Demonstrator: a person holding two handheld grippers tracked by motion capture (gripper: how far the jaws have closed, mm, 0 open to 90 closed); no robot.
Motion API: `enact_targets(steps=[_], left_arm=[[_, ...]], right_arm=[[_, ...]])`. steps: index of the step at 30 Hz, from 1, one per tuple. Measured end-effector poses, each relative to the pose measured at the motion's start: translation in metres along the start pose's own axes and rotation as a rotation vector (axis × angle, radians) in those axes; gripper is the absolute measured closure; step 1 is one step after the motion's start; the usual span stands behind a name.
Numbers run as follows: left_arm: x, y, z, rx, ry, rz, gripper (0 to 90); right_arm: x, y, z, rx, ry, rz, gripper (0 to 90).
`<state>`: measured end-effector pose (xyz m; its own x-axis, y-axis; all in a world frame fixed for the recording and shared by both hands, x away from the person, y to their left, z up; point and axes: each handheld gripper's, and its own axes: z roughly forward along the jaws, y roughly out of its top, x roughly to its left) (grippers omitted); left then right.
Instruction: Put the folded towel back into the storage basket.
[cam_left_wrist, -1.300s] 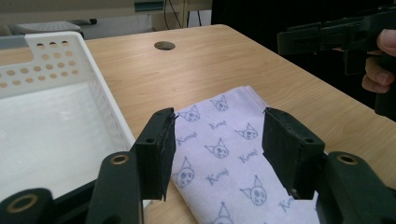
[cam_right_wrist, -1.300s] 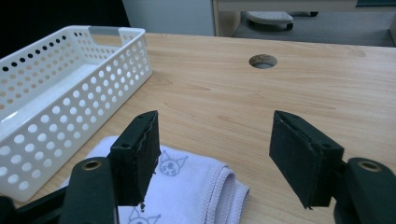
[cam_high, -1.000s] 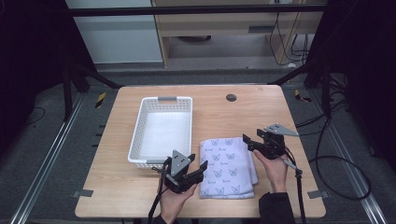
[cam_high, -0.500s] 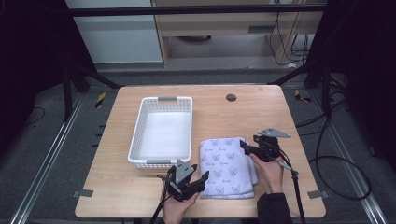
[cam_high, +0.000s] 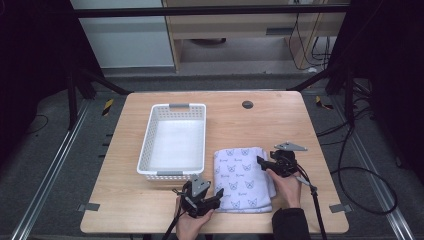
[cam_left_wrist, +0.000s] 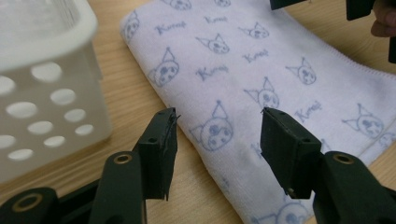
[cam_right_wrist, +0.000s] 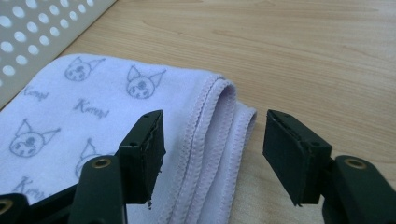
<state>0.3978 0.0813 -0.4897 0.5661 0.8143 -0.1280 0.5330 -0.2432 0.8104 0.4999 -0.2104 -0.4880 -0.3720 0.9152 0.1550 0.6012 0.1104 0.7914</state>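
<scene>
Folded towel (cam_high: 243, 178) flat on tabletop (cam_high: 280, 125) beside basket (cam_high: 172, 141); left tool (cam_high: 207, 200) and right tool (cam_high: 266, 163), jaws spread, straddle opposite edges, likely for a two-sided lift.

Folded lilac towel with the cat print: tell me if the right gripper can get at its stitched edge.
Probably yes. The right gripper has its jaws open astride the folded lilac cat-print towel at its hemmed edge, pads clear of the cloth, with bare wooden table beside it and nothing in between.
</scene>
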Motion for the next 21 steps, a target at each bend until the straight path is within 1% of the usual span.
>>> enact_targets(steps=[1,2,4,5,7,10,11,12,14,21], left_arm=[[-0.001,-0.002,0.003,0.012,0.006,-0.015,45.3],[0.0,-0.002,0.004,0.019,0.009,-0.008,45.1],[0.0,-0.004,0.008,0.03,0.006,-0.016,44.4],[0.001,-0.005,0.01,0.036,0.005,-0.008,44.2],[0.002,-0.006,0.012,0.036,0.003,-0.01,43.8],[0.002,-0.007,0.014,0.039,0.0,-0.014,43.4],[0.002,-0.007,0.014,0.043,0.001,-0.023,43.1],[0.002,-0.007,0.014,0.043,0.001,-0.023,42.9],[0.001,-0.008,0.016,0.05,0.003,-0.039,42.7],[0.002,-0.009,0.018,0.059,0.003,-0.036,42.5]], right_arm=[[0.0,-0.001,0.001,0.002,0.001,0.0,39.1],[-0.001,-0.002,0.002,0.007,0.004,0.003,39.5],[0.001,-0.003,0.005,0.022,0.003,-0.002,40.0],[0.001,-0.004,0.006,0.024,0.002,-0.006,40.1],[0.001,-0.005,0.008,0.031,0.002,-0.01,40.6],[0.002,-0.005,0.008,0.037,0.005,0.001,41.4],[0.002,-0.005,0.009,0.038,0.006,-0.005,43.0],[0.002,-0.006,0.009,0.042,0.006,-0.002,43.4],[0.003,-0.007,0.01,0.047,0.006,0.001,43.8],[0.002,-0.007,0.011,0.06,0.014,0.009,46.0]])
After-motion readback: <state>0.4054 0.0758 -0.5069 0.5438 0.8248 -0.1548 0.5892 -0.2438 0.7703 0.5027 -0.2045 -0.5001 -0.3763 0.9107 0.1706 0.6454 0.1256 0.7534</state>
